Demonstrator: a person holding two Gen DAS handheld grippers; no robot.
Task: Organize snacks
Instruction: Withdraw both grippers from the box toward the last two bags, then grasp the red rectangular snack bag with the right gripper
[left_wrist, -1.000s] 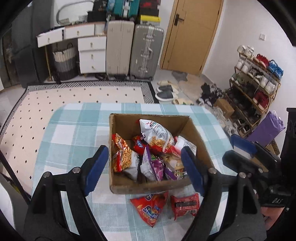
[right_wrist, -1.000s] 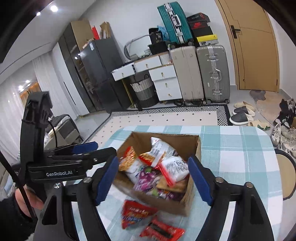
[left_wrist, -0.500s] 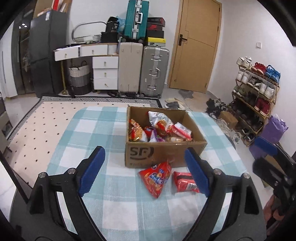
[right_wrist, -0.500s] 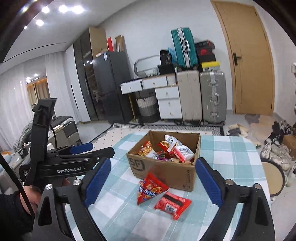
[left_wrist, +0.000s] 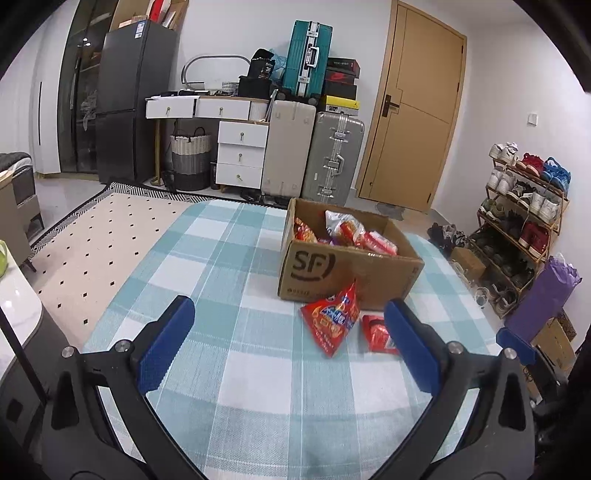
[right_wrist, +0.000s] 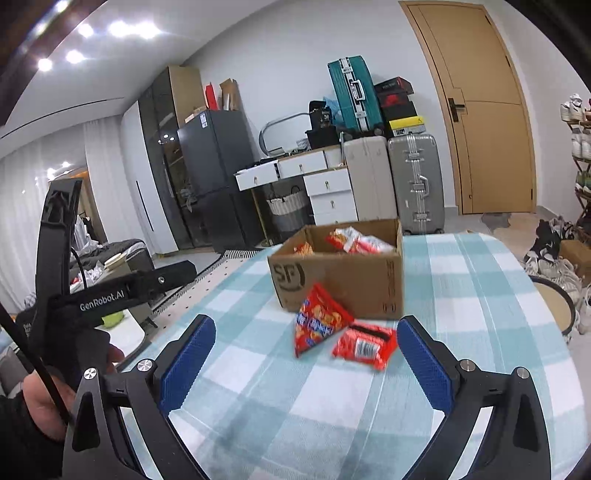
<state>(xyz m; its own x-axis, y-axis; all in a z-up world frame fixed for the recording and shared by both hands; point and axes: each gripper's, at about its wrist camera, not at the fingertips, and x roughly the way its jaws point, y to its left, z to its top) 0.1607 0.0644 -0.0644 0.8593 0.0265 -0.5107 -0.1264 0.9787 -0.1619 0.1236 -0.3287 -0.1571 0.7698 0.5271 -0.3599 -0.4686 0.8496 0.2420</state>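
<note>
Checked tablecloth (left_wrist: 229, 266); cardboard box (left_wrist: 343, 269) holds snack packets (left_wrist: 351, 232).

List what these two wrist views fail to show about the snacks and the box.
- Flat red snack packet: left wrist view, right part hidden behind a gripper finger.
- Brown cardboard box: both views, lower snacks hidden by its walls and top packets.
- Red chip bag: right wrist view, print blurred.
- Box's far side: unseen in both.

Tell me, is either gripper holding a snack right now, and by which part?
Neither. The left gripper and right gripper are both opening, nothing between them; both red packets lie on the table.
</note>
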